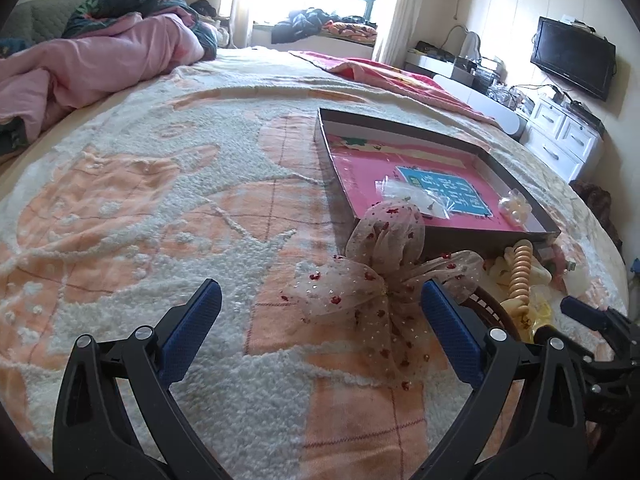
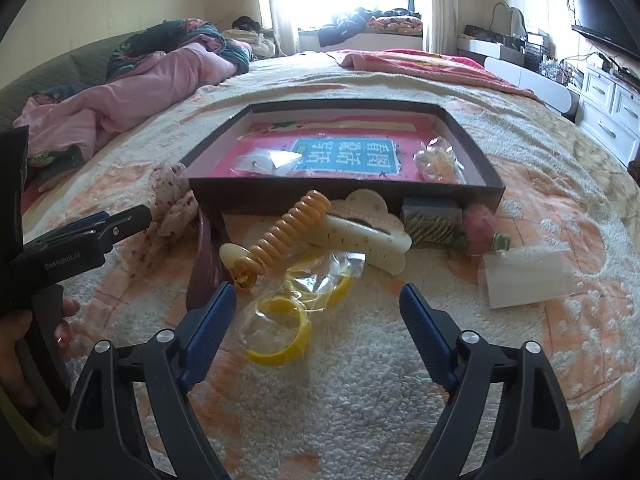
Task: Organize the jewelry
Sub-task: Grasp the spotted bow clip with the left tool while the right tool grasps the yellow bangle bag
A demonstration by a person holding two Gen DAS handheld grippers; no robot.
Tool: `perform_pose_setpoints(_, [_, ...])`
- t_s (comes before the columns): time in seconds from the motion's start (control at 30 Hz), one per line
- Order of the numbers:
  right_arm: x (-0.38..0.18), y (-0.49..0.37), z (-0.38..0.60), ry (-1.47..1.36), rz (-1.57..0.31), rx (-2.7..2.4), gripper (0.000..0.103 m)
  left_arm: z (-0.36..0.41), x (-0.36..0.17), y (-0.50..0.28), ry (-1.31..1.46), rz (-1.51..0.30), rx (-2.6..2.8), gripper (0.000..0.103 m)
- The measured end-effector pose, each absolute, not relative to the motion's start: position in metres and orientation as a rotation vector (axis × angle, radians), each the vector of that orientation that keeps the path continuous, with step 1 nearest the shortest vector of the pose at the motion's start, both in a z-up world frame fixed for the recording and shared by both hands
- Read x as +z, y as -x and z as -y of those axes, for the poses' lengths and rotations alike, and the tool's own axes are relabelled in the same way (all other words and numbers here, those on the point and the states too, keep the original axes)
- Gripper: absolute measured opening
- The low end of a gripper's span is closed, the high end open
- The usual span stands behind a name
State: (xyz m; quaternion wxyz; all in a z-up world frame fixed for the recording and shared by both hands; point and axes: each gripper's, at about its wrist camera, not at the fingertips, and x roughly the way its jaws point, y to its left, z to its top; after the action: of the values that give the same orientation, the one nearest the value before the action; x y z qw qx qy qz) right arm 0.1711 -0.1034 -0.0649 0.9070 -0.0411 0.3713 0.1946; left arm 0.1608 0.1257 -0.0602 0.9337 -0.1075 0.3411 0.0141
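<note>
Yellow bangles [image 2: 280, 322] between spread right claw [image 2: 318, 300], box [image 2: 344, 196] behind

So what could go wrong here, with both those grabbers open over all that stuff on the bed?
The yellow bangles sit in a slippery clear bag under the right gripper; the pads might pinch only plastic. The left gripper could snag the sheer bow. The spiral hair tie may get knocked.

Hair clips [image 2: 360, 236] lie before the open box [image 2: 344, 192].
</note>
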Motion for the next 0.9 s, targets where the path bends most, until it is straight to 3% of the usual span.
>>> perform_pose_setpoints(0.27, [-0.079,-0.175,0.095,0.091,-0.795,0.412,0.071,-0.129,-0.073,-0.179,0.268,-0.756,-0.023,0.084])
perform_pose_setpoints(0.53, [-0.081,-0.171,0.093,0.105,-0.776,0.432,0.049,-0.125,-0.073,-0.184,0.266,-0.765,-0.065,0.051])
perform_pose_setpoints(0.6, [-0.081,-0.171,0.093,0.109,-0.773,0.435,0.041,-0.125,-0.072,-0.184,0.269,-0.762,-0.077,0.033])
perform_pose_setpoints(0.67, [-0.08,-0.171,0.093,0.114,-0.769,0.434,0.035,-0.123,-0.071,-0.183,0.264,-0.755,-0.092,0.025])
perform_pose_setpoints(0.7, [-0.08,-0.171,0.095,0.111,-0.769,0.433,0.034,-0.121,-0.07,-0.182,0.26,-0.753,-0.1,0.014])
perform_pose_setpoints(0.9, [-0.077,-0.171,0.103,0.079,-0.778,0.433,0.032,-0.115,-0.063,-0.174,0.222,-0.727,-0.096,0.007])
